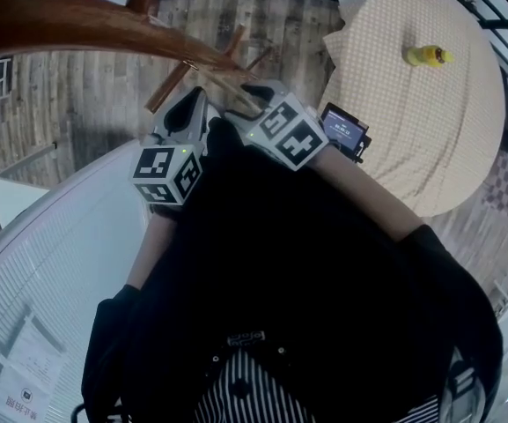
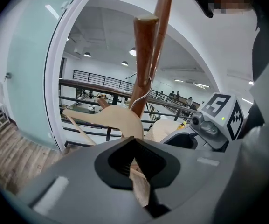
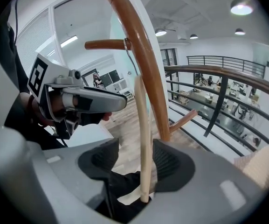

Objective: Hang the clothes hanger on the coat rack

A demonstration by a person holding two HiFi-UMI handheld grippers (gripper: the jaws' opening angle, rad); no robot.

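While left hand-held gripper (image 2: pixel 135 148) clamps clothes hanger (image 2: pixel 111 118) — right (image 3: pixel 135 149) straddles it, loose.

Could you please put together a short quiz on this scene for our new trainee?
1. True or false: the right gripper is clamped on the hanger.
2. Which gripper's jaws are shut on the hanger's wood?
3. The small object on the round table is: A yellow, B red, C blue.

Key
1. False: its jaws stand apart, with the hanger's arm between them.
2. The left gripper.
3. A.
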